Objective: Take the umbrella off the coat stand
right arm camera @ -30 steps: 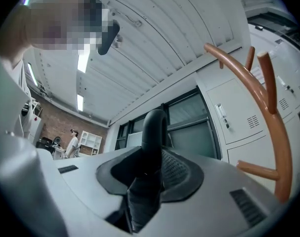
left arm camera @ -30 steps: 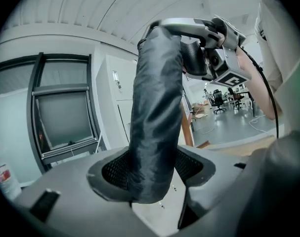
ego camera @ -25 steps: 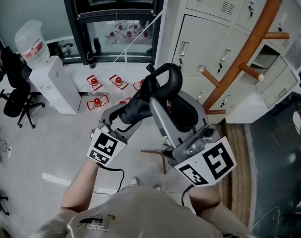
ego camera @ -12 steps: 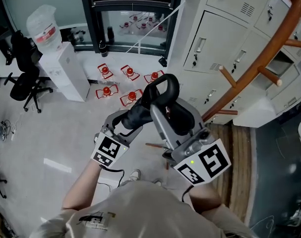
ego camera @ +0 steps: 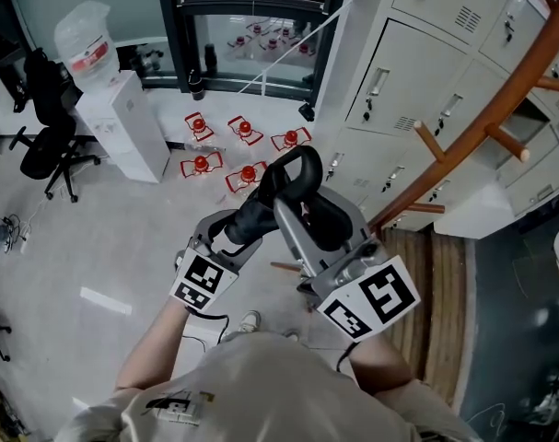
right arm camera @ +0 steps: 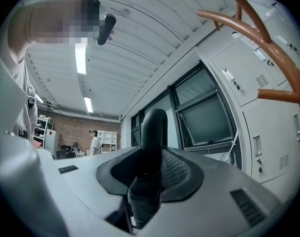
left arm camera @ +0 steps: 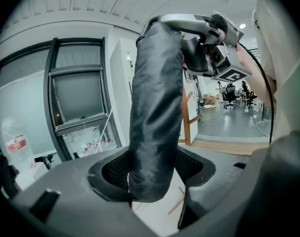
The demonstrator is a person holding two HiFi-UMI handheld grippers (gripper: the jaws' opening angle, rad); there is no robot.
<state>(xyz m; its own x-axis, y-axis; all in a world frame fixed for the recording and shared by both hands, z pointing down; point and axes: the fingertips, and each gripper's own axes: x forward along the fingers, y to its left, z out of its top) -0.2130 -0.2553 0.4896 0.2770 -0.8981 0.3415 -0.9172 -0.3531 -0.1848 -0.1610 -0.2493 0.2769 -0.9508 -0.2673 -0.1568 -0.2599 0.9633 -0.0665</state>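
A folded black umbrella [ego camera: 277, 194] with a hooked handle [ego camera: 300, 161] is held in front of me, apart from the curved brown wooden coat stand [ego camera: 489, 116] at the right. My left gripper [ego camera: 245, 231] is shut on the umbrella's fabric-wrapped body [left arm camera: 154, 117], which stands up between its jaws. My right gripper [ego camera: 304, 217] is shut on the umbrella just under the handle [right arm camera: 152, 132]; in the left gripper view it shows at the top [left arm camera: 215, 39]. The stand's pegs [right arm camera: 268, 95] rise at the right of the right gripper view.
Grey lockers [ego camera: 417, 72] stand behind the coat stand. A water dispenser [ego camera: 121, 127] and a black office chair [ego camera: 44, 150] are at the left. Several red items [ego camera: 226, 150] lie on the floor before a glass door [ego camera: 251, 35]. A wooden strip [ego camera: 436, 284] runs at the right.
Both grippers and the umbrella have come down together, and the coat stand now lies farther off to the right. Both grips are unchanged.
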